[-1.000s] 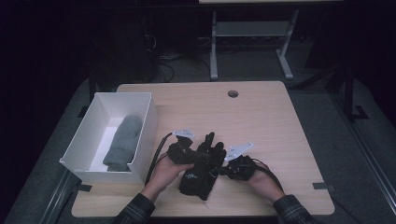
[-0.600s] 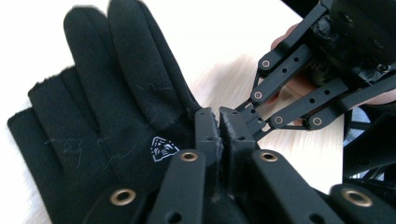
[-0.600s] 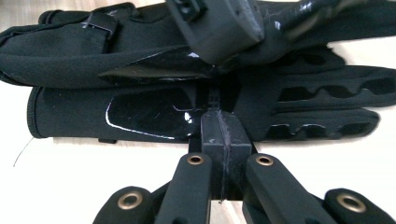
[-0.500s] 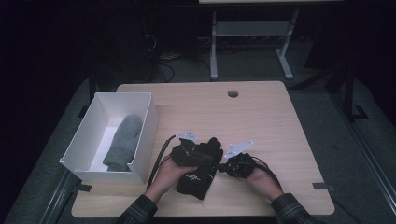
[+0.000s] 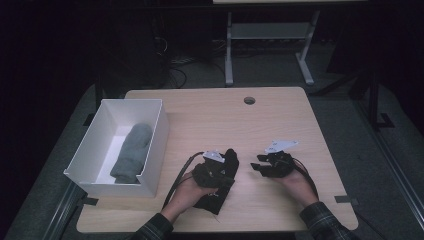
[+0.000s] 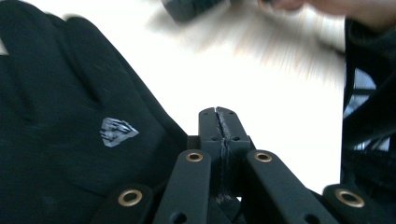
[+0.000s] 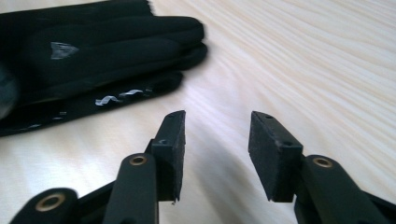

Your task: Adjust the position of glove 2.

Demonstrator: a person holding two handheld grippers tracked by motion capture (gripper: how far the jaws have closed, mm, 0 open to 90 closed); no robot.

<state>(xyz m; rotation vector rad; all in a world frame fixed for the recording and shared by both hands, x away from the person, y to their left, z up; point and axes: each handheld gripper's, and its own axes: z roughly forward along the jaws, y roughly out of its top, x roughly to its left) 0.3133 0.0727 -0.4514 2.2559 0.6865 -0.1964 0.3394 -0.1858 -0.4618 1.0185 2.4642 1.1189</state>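
Observation:
A black glove [image 5: 229, 159] with a small silver logo lies on the wooden table [image 5: 280, 125], partly under the person's left hand. My left gripper [image 5: 229, 175] rests over it. In the left gripper view the jaws [image 6: 218, 113] have just closed and stand shut, pads together, with the glove [image 6: 70, 116] beside and below them. My right gripper [image 5: 258, 167] sits to the right of the glove, clear of it. Its jaws [image 7: 215, 135] have just been opening, with only bare table between them and the glove [image 7: 102, 46] lying ahead to their left.
A white open box [image 5: 156, 145] stands at the table's left with a grey mitten [image 5: 131, 152] inside. A cable hole [image 5: 249, 100] sits near the far edge. Cables trail from both grippers toward the person. A metal desk frame [image 5: 229, 55] stands beyond the table.
The right gripper has drawn away to the right, off the glove, and opened. The left hand and the glove have shifted slightly towards the near edge.

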